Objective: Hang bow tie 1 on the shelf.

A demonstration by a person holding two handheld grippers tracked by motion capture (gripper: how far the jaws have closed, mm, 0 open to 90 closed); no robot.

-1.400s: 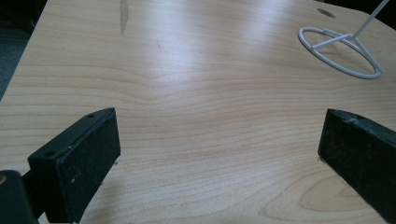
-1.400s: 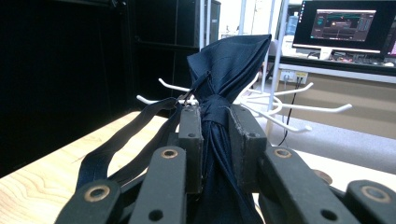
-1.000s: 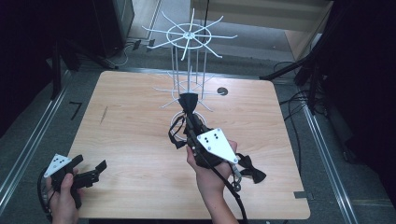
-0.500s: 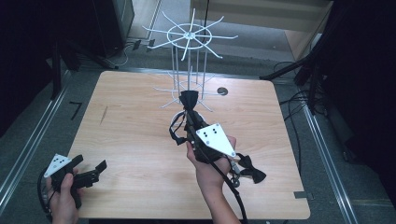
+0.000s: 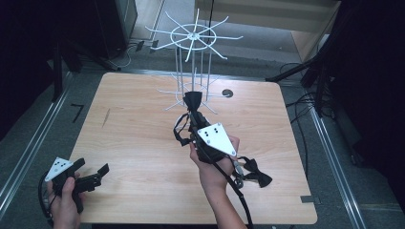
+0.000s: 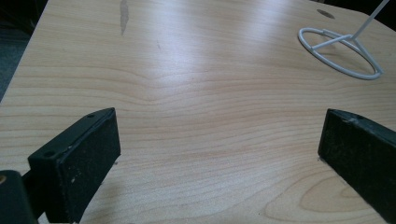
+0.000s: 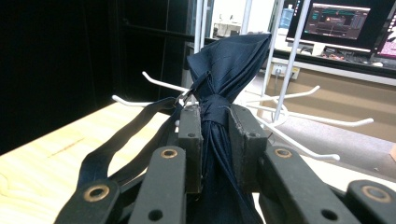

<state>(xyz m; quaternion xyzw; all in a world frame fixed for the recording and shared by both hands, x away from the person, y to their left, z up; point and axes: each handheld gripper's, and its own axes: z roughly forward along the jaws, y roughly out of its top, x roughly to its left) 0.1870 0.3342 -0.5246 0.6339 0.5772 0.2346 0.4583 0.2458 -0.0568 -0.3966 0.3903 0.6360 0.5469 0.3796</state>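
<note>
Right tool pinching the bow tie, nudged toward the rack at 12 o'clock; hanging imminent. Left tool spread, idle.

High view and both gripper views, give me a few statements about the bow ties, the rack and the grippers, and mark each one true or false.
1. The right gripper has its jaws shut on a dark navy fabric bow tie. True.
2. The left gripper holds a bow tie. False: its jaws stand open over bare wood.
3. A second black bow tie lies on the light wooden table. True.
4. The white wire rack lies toppled on its side. False: it stands upright at the table's far edge.
</note>
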